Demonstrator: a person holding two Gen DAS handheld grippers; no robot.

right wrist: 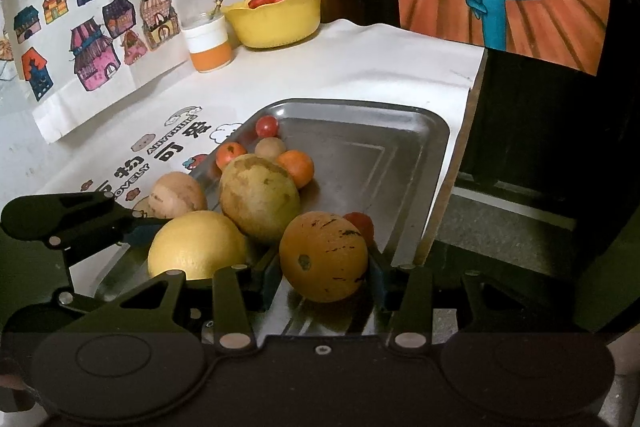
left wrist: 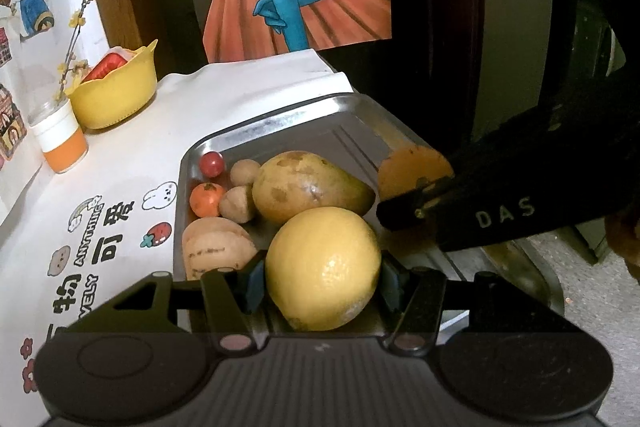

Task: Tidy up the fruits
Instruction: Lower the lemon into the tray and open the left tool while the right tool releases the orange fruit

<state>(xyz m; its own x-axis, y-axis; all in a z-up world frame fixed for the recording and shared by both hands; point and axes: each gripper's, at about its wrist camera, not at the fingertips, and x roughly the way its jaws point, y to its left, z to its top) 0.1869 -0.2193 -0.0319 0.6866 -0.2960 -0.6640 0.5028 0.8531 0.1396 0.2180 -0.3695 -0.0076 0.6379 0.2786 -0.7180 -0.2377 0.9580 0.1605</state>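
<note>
1. The left gripper (left wrist: 323,281) is clamped on a large yellow citrus (left wrist: 323,267), its blue pads (left wrist: 252,283) pressed to either flank of the fruit, low over the near end of the steel tray (left wrist: 280,119).
2. The right gripper (right wrist: 324,267) is clamped on an orange speckled fruit (right wrist: 323,256) at the tray's near right side. I cannot tell whether either fruit rests on the tray floor or hangs just above it.
3. The step in hand looks like setting both fruits into the tray. To do it well, lower each until it bears on the metal, then part the fingers slowly, since both fruits are round and the tray floor is slick and may let them roll.
4. Keep the two grippers from knocking each other: they work close side by side, and the citrus lies just beside a big pear-shaped fruit (left wrist: 308,185).
5. The citrus has a smooth, slightly pitted skin. The pear-shaped fruit is dull yellow-green with brown blotches. A pale striped fruit (left wrist: 216,247) lies against the tray's left wall.
6. Small fruits crowd the far left corner: a red cherry tomato (left wrist: 211,163), a small orange (left wrist: 206,199) and two tan round ones (left wrist: 238,203).
7. The counter (left wrist: 132,155) wears a white printed cloth. A yellow plastic bowl (left wrist: 120,95) and an orange-and-white cup (left wrist: 60,139) stand well apart at the back.
</note>
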